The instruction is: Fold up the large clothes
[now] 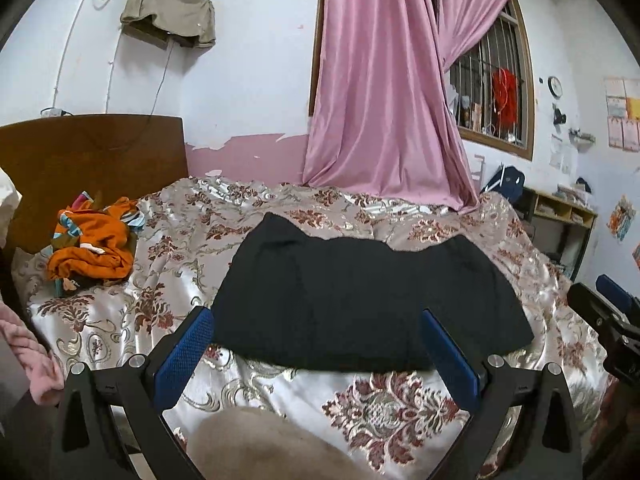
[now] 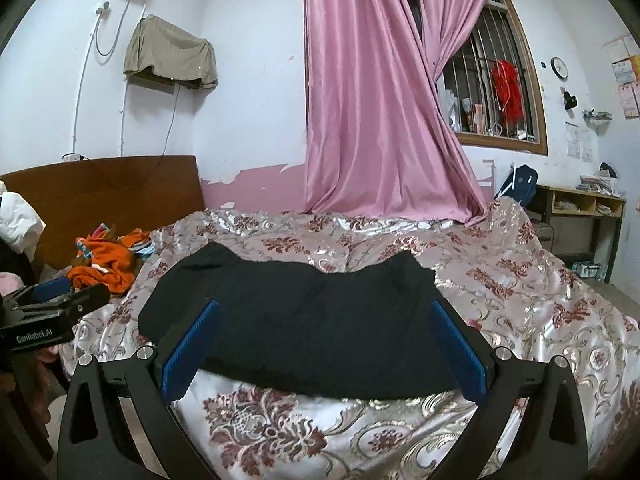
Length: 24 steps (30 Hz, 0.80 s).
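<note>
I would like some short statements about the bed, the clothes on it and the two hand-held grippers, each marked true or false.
1. The black garment lies spread flat on the floral bedspread. True.
2. The left hand-held gripper is clamped on the garment. False: its jaws stand wide open and hold nothing.
3. An orange pile of clothes lies near the wooden headboard. True.
4. The curtain behind the bed is green. False: it is pink.
5. The right hand-held gripper is open. True.
6. The orange pile rests on top of the black garment. False: the two lie apart, with bedspread between them.
</note>
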Each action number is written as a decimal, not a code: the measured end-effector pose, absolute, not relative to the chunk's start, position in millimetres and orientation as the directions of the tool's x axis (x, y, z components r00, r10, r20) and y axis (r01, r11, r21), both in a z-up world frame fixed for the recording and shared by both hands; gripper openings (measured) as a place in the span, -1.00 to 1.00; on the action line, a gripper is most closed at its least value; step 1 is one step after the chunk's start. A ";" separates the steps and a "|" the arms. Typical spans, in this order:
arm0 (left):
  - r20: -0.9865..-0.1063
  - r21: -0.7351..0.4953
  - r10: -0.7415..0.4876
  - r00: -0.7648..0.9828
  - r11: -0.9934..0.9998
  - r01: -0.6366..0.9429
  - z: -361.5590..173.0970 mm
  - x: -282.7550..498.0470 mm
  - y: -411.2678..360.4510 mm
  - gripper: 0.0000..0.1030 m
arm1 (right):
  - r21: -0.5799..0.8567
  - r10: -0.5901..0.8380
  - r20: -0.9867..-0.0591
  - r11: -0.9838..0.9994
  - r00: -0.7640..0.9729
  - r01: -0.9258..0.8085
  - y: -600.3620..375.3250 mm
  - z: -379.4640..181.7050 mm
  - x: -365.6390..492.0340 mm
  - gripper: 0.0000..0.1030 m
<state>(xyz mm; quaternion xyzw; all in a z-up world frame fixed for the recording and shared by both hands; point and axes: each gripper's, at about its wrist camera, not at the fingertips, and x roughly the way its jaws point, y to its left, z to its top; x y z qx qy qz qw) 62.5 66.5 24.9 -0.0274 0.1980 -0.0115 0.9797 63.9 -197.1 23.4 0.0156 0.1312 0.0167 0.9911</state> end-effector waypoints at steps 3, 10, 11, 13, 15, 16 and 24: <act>-0.405 -0.058 -0.043 0.913 0.998 0.021 16.9 60.4 64.0 1.00 | 0.042 0.042 -0.282 0.999 0.959 -0.032 -194.0 15.0 61.4 0.96; -0.427 -0.067 -0.063 0.902 0.997 0.038 3.5 59.2 60.1 1.00 | 0.025 0.053 -0.314 0.999 0.948 -0.048 -191.6 -1.2 59.9 0.96; -0.426 -0.062 -0.061 0.903 0.997 0.039 2.6 58.5 59.4 1.00 | 0.029 0.053 -0.320 0.999 0.946 -0.046 -192.6 -2.5 60.7 0.96; -0.425 -0.058 -0.060 0.903 0.998 0.039 0.7 57.8 58.9 1.00 | 0.033 0.049 -0.330 0.999 0.943 -0.041 -194.5 -4.5 62.9 0.96; -0.429 -0.058 -0.058 0.902 0.998 0.036 0.1 57.8 58.3 1.00 | 0.037 0.048 -0.340 0.999 0.939 -0.038 -195.1 -7.3 64.4 0.96; -0.431 -0.058 -0.056 0.901 0.998 0.034 -0.8 57.8 58.6 1.00 | 0.038 0.048 -0.345 0.999 0.937 -0.037 -195.4 -8.7 65.5 0.96; -0.442 -0.070 -0.047 0.896 0.997 0.017 -6.7 58.9 64.7 1.00 | 0.033 0.045 -0.374 0.999 0.926 -0.035 -191.5 -16.4 70.5 0.96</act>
